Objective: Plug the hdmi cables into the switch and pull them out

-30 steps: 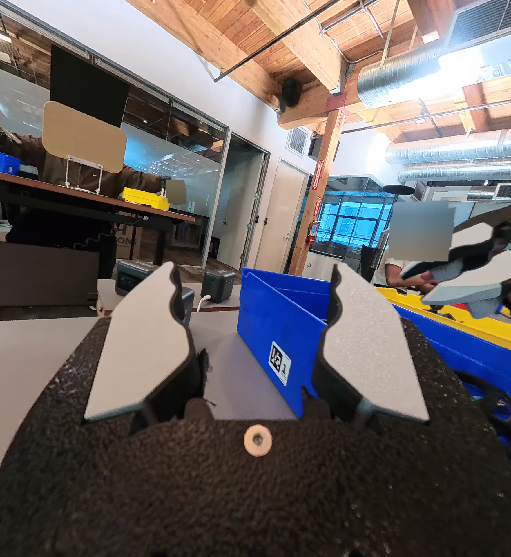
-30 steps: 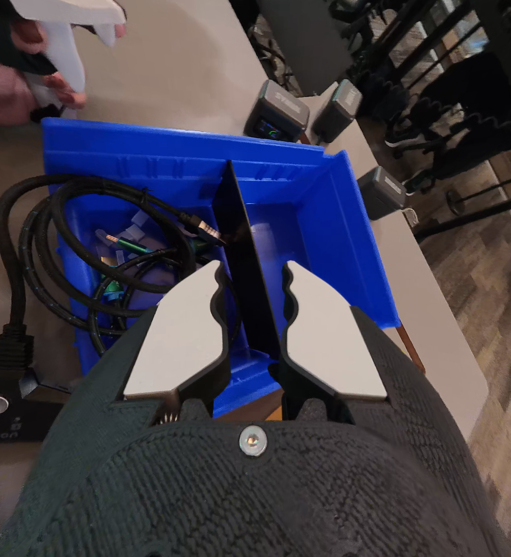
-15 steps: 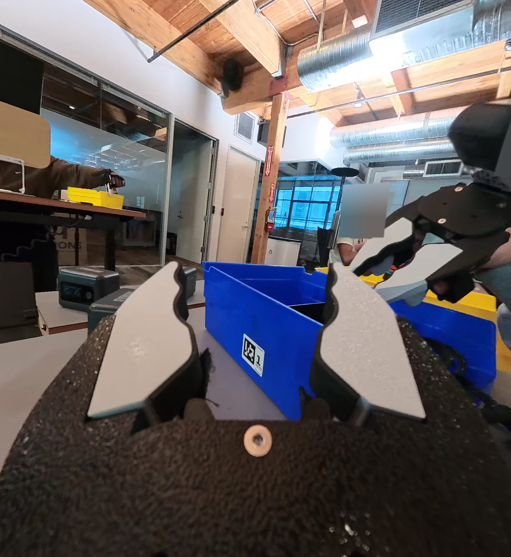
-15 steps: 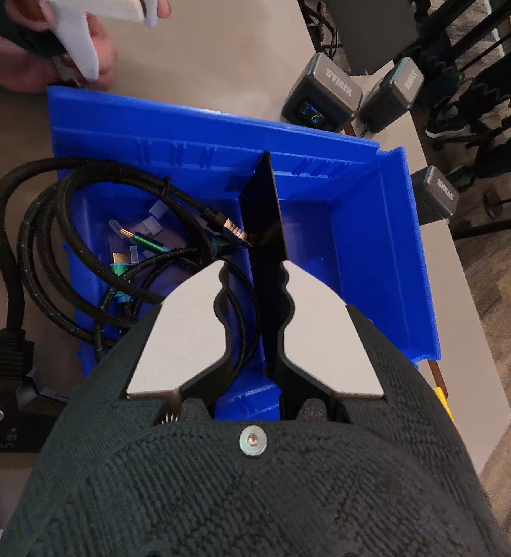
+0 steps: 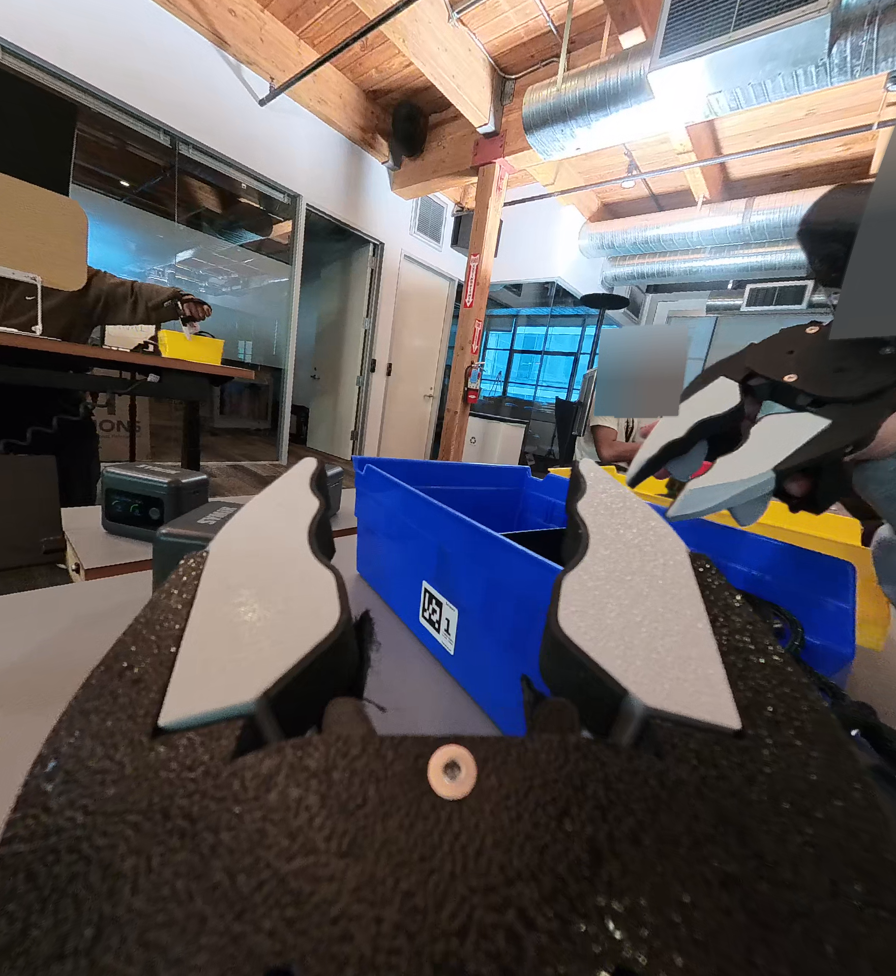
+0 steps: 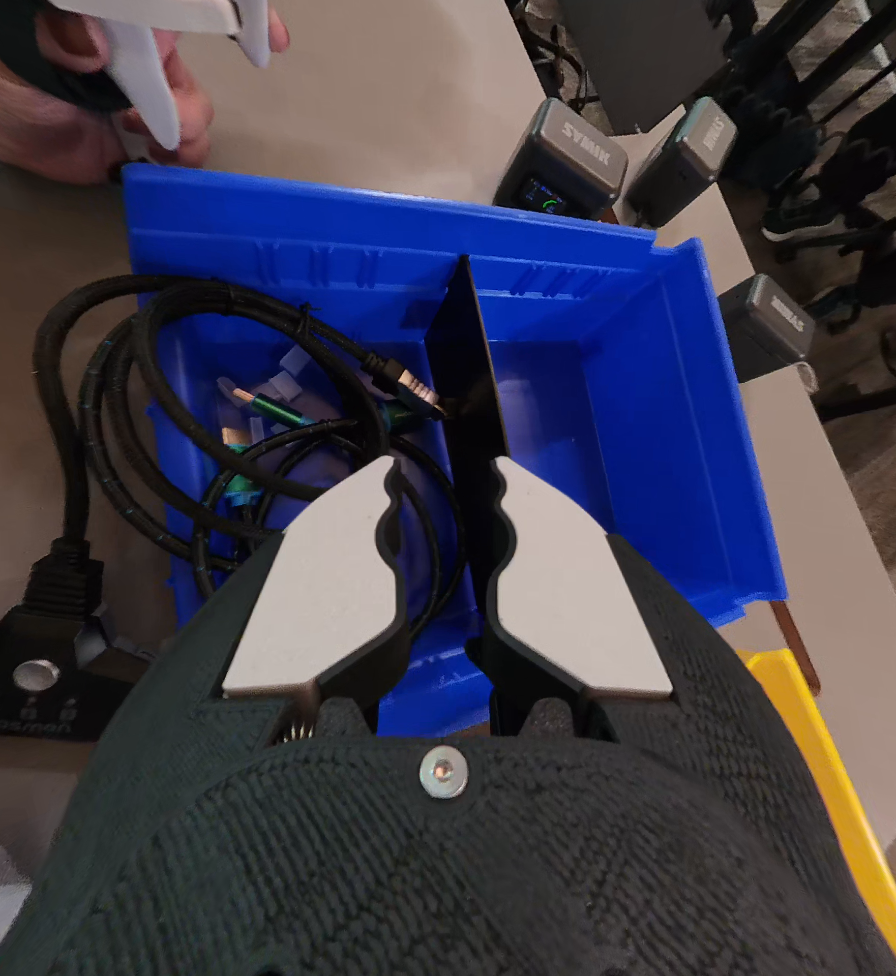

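Left gripper low on the table, fingers spread wide and empty, just beside a corner of the blue bin. Right gripper over that bin, fingers partly apart, clamped on nothing. The thin black loop and black divider showing through the gap look to lie lower, apart from the pads.

Black braided cables coiled in the bin's left compartment, several loops spilling over the wall onto the table. Probably light and limp, with a grippy weave and little to break, but tangled, so likely to drag neighbours along. Best taken on a free arc of a loop, or at a stiff green plug, rather than on the gold tips.

Hard to make out: how many separate cables, and which end belongs to which. Small pale bits on the bin floor not identifiable. Near wall of the bin hidden under the right gripper's body. Black block with a button cut off at the left edge, yellow bin barely in view. Right compartment apparently bare, though partly hidden.
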{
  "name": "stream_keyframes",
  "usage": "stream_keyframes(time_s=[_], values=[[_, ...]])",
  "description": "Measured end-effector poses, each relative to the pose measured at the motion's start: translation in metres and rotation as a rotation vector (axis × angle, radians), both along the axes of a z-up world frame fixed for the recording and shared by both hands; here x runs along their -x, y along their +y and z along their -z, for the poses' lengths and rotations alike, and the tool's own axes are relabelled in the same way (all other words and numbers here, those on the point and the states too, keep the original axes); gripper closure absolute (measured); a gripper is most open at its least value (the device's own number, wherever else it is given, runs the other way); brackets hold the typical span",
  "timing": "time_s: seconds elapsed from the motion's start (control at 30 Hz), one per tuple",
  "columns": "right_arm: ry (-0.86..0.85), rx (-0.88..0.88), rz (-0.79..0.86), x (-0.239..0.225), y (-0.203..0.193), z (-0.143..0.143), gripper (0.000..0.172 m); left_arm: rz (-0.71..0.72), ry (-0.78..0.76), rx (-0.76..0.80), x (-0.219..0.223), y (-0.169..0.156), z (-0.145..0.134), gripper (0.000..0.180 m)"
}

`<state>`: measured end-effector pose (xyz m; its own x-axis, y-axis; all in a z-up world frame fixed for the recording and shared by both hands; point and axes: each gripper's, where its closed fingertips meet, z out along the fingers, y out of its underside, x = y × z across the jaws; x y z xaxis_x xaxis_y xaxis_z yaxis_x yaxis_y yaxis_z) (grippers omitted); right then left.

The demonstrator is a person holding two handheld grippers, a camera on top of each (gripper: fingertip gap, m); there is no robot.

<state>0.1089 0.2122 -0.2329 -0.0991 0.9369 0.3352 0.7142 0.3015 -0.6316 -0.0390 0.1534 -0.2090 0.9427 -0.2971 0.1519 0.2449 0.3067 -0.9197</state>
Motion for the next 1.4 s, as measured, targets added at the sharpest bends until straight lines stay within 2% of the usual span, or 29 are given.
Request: stream_keyframes(time_s=[0.17,0.4,0.57,0.7,0.8,0.83,0.9,0.97,1.07,1.2,1.3,1.4], values=[[-0.030,0.156,-0.109,-0.010,-0.029,0.004,0.140,0.003,-0.005,0.005,0.000,0.001,0.001,0.096],[-0.034,0.159,-0.150,-0.007,-0.035,0.004,0.140,0.004,-0.006,0.007,0.001,0.001,0.001,0.097],[-0.029,0.228,-0.254,-0.006,-0.056,0.004,0.140,0.006,-0.008,0.008,0.001,0.001,0.001,0.097],[-0.107,0.282,-0.335,-0.008,-0.073,0.016,0.142,0.008,-0.010,0.010,0.001,0.001,0.002,0.097],[-0.169,0.254,-0.339,-0.004,-0.073,0.030,0.142,0.010,-0.013,0.012,0.000,0.001,0.002,0.097],[-0.200,0.243,-0.336,-0.003,-0.071,0.035,0.143,0.011,-0.013,0.011,0.000,0.001,0.002,0.097],[-0.241,0.201,-0.345,-0.001,-0.068,0.042,0.157,0.013,-0.013,0.010,0.000,0.000,0.002,0.097],[-0.179,0.152,-0.358,0.006,-0.064,0.033,0.159,0.012,-0.003,0.005,-0.001,0.000,0.001,0.097],[0.042,0.046,-0.335,0.020,-0.052,-0.003,0.162,0.023,0.067,-0.024,-0.005,-0.003,-0.006,0.097],[0.157,-0.121,-0.188,0.019,-0.018,-0.027,0.163,0.099,0.316,-0.094,-0.030,-0.015,-0.018,0.096],[0.263,-0.170,-0.117,0.020,-0.004,-0.046,0.164,0.161,0.469,-0.085,-0.053,-0.023,-0.017,0.097],[0.410,-0.171,-0.125,0.019,-0.006,-0.071,0.165,0.272,0.422,0.019,-0.074,-0.028,-0.019,0.094]])
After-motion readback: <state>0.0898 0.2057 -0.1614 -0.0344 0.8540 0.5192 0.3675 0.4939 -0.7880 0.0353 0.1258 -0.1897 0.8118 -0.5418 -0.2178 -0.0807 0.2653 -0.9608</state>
